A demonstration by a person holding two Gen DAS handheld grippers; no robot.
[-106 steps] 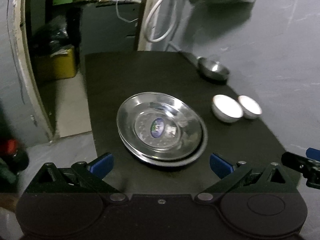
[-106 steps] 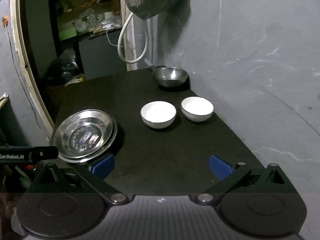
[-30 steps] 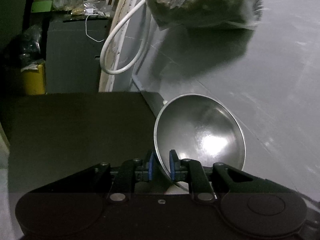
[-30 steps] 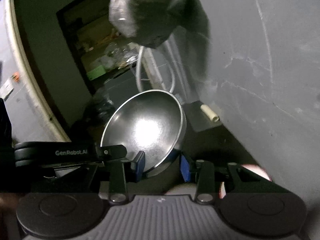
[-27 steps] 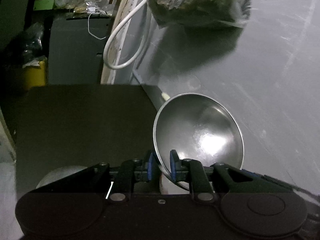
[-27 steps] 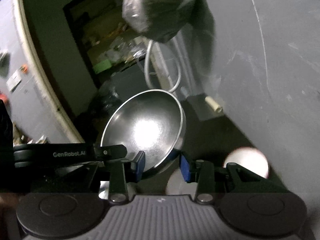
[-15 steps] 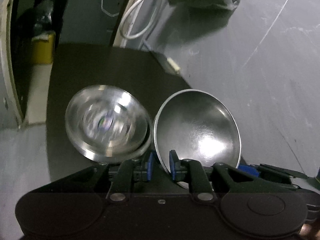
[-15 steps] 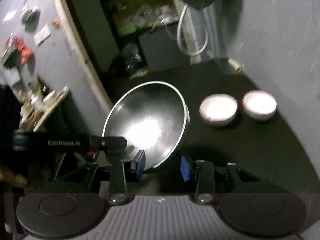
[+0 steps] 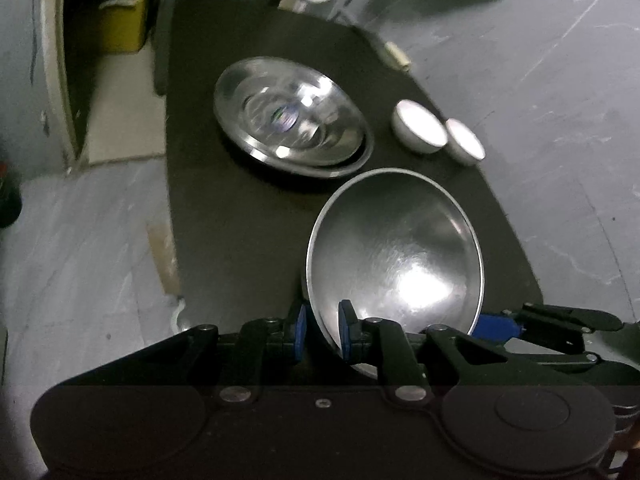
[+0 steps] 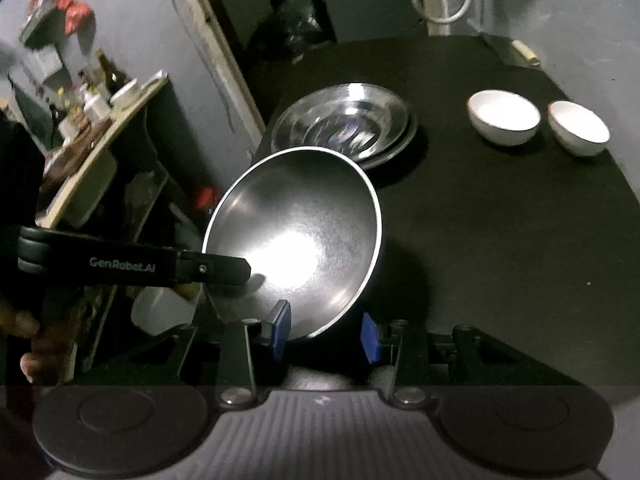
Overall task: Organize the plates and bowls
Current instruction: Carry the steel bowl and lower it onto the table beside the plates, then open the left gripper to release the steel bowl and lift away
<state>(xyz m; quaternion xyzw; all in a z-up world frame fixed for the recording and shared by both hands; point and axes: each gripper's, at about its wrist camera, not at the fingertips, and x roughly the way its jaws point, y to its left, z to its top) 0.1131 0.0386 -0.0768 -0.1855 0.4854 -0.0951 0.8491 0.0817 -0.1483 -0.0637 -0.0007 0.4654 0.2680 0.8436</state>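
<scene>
A steel bowl [image 9: 400, 256] hangs tilted over the near part of the black table [image 9: 240, 220], held by both grippers. My left gripper [image 9: 322, 336] is shut on its near rim. In the right wrist view the same steel bowl [image 10: 296, 240] has its lower rim pinched in my right gripper [image 10: 324, 332], and the left gripper's finger [image 10: 216, 270] reaches it from the left. Beyond the bowl lie stacked steel plates [image 9: 292, 120] [image 10: 344, 124]. Two white bowls [image 9: 420, 126] [image 9: 464, 144] stand side by side to their right, also seen as white bowls [image 10: 504, 116] [image 10: 578, 126].
A grey wall runs along the table's right side, with a small pale roll [image 9: 396, 54] at the far edge. A white cable [image 10: 440, 0] hangs at the back. A cluttered shelf [image 10: 100, 120] stands left of the table, near a yellow box [image 9: 120, 32].
Both grippers have carried the steel bowl back from the far wall end to the near part of the table and tipped downward. The plates and white bowls have come into view.
</scene>
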